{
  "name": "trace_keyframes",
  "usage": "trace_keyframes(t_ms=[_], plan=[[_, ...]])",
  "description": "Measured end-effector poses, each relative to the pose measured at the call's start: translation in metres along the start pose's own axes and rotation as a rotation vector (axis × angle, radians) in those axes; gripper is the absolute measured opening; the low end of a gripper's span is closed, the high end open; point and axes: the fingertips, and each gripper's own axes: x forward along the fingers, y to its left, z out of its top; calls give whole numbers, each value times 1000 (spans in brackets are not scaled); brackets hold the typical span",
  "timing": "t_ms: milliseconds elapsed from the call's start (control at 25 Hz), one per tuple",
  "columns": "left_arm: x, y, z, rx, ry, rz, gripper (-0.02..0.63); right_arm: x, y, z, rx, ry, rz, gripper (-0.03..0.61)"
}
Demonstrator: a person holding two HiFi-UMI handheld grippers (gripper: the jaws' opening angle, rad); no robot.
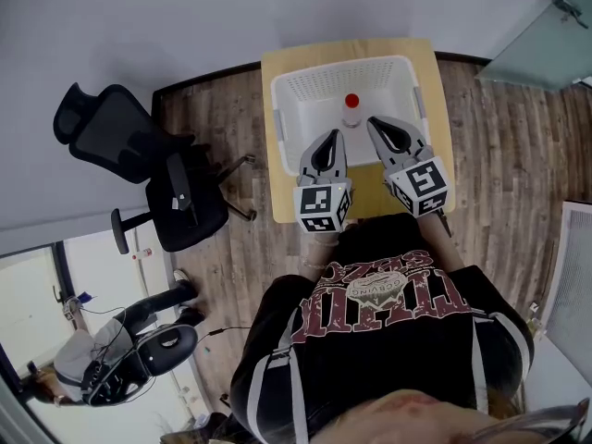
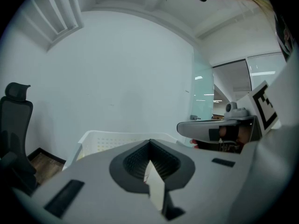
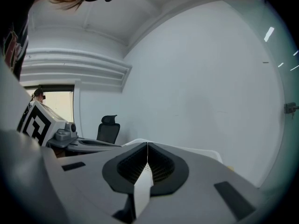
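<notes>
The left hand-held gripper (image 1: 332, 137) and right hand-held gripper (image 1: 374, 122), both closed and empty, are hovering near the red-capped bottle (image 1: 351, 111) in the white basket (image 1: 289, 89).

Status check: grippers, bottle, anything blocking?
Left gripper shut, empty. Right gripper shut, empty. Red-capped bottle upright in white basket, not gripped. Nothing between grippers and bottle.

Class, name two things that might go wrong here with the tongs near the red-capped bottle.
1. The left tongs and right tongs are shut and flank the upright bottle in the head view; a nudge may topple it.
2. The basket nearly fills the small table; a push might slide it toward an edge.
</notes>
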Motion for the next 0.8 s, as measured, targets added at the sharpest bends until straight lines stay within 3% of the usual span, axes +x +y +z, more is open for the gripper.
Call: trace_keyframes(t_ms=[800], plan=[[13, 13, -3, -10, 20, 26, 46, 51, -26, -37, -42, 154, 32, 20]])
